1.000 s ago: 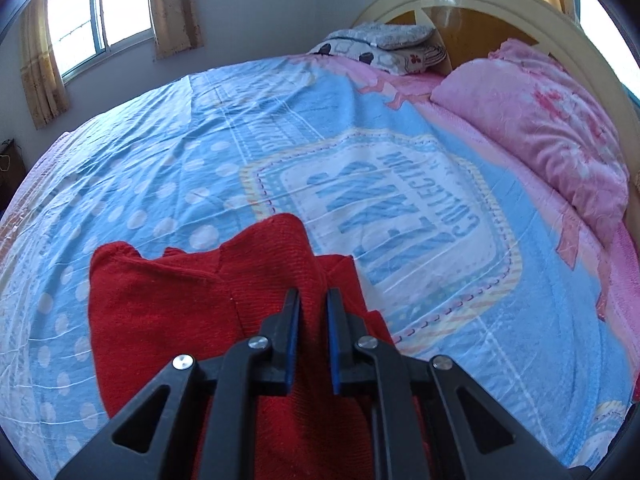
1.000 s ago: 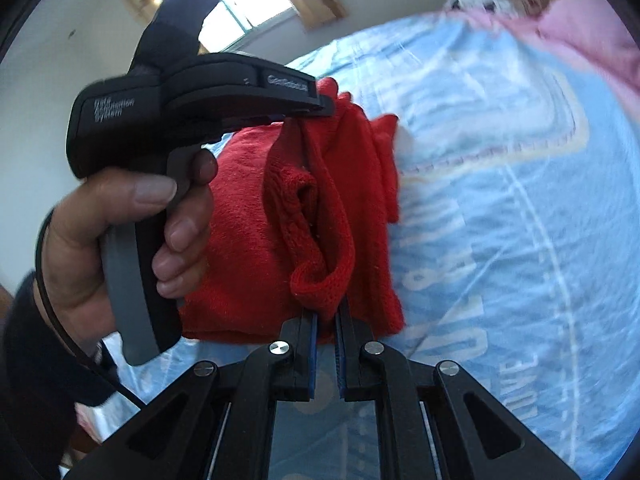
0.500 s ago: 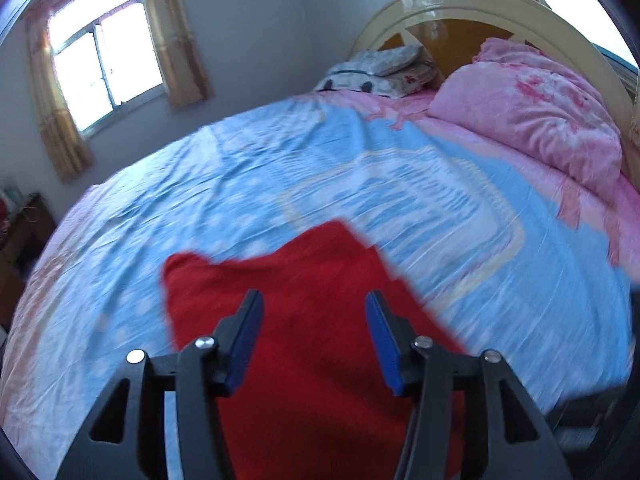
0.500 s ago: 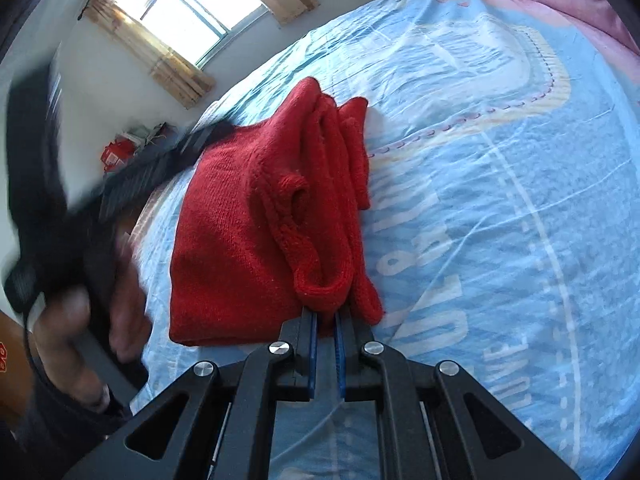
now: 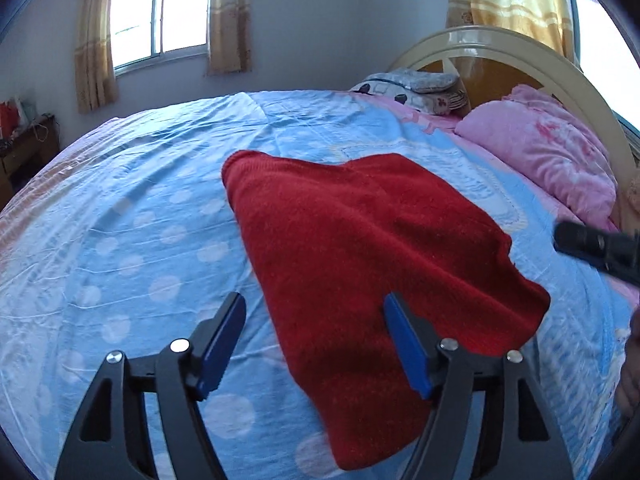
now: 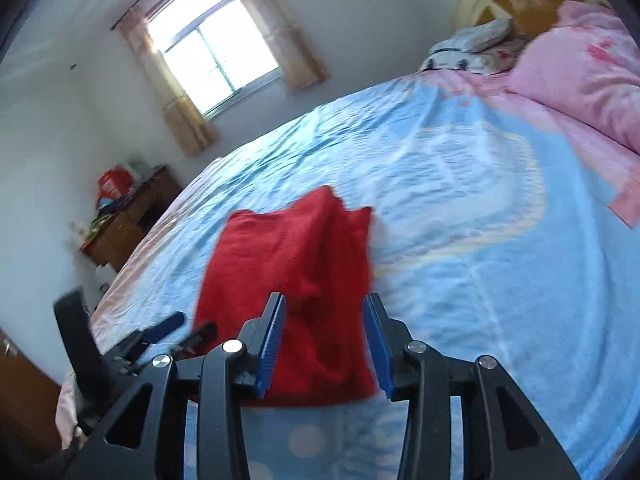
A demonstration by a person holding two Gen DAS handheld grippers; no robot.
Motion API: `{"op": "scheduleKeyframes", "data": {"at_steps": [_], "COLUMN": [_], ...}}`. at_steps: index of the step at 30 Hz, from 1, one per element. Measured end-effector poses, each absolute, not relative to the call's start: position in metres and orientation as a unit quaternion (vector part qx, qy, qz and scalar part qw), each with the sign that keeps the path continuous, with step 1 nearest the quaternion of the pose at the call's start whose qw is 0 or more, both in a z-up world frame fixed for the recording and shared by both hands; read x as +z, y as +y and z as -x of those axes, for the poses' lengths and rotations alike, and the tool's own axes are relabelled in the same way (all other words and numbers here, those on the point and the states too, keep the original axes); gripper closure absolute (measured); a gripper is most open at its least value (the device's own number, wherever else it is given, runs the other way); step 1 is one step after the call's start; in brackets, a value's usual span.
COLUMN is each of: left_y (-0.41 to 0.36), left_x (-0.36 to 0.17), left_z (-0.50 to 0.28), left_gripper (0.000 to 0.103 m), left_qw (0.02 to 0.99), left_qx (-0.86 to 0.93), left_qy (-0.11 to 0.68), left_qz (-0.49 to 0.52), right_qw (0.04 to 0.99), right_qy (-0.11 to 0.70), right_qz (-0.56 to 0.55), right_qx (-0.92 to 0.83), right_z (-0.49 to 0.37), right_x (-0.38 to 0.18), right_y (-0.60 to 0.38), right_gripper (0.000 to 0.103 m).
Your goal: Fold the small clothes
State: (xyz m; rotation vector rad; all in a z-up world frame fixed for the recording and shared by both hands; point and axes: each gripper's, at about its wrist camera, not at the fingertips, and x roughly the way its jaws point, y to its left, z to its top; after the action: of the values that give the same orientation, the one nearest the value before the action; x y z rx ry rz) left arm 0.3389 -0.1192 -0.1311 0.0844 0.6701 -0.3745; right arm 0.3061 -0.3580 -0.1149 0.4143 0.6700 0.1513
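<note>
No legible writing. Left claw (image 5: 314, 340) and right claw (image 6: 325, 340): jaws apart, empty. Folded red knit garment (image 5: 372, 248) lies ahead on blue polka-dot bedsheet (image 5: 120, 240); curtained window (image 5: 160, 12) beyond.

The folded garment (image 5: 372, 240) is a plain deep red knit. It lies on a bedsheet (image 5: 140, 208) of light blue scattered with pale white polka dots, with a pink border toward the head of the bed. The blanket (image 5: 548, 152) is pink with darker pink blotches. The headboard (image 5: 516, 46) is cream with an orange-brown panel. The curtains (image 5: 228, 20) are tan with a paler band. Both the left gripper (image 5: 314, 346) and the right gripper (image 6: 325, 344) are black with blue pads.
</note>
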Motion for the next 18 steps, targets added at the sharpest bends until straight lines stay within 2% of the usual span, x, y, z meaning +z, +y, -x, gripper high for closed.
{"op": "scheduleKeyframes", "data": {"at_steps": [5,6,7,8,9,12,18], "left_y": [-0.116,-0.116,-0.113,-0.112,-0.11,-0.106,-0.103], "left_x": [-0.134,-0.135,-0.137,-0.137,-0.138,-0.141,-0.149], "left_z": [-0.339,-0.34,-0.338,-0.339,-0.34,-0.342,-0.348], "left_gripper": [0.025,0.022,0.02,0.018,0.015,0.005,0.003], "left_qw": [0.925,0.925,0.924,0.923,0.921,0.915,0.902], "left_qx": [-0.19,-0.191,-0.192,-0.194,-0.197,-0.208,-0.222], "left_qy": [0.327,0.328,0.33,0.332,0.336,0.345,0.37], "left_qz": [-0.035,-0.03,-0.027,-0.023,-0.017,0.0,0.019], "right_qw": [0.905,0.897,0.892,0.886,0.882,0.883,0.882], "right_qy": [0.368,0.381,0.389,0.399,0.408,0.403,0.399], "right_qz": [-0.192,-0.2,-0.205,-0.208,-0.204,-0.225,-0.247], "right_qx": [0.091,0.1,0.104,0.112,0.113,0.082,0.051], "right_z": [-0.362,-0.376,-0.386,-0.397,-0.403,-0.399,-0.38], "right_x": [-0.122,-0.126,-0.13,-0.134,-0.136,-0.137,-0.156], "right_y": [-0.334,-0.333,-0.331,-0.328,-0.325,-0.335,-0.359], "right_gripper": [0.063,0.064,0.069,0.085,0.09,0.095,0.096]}}
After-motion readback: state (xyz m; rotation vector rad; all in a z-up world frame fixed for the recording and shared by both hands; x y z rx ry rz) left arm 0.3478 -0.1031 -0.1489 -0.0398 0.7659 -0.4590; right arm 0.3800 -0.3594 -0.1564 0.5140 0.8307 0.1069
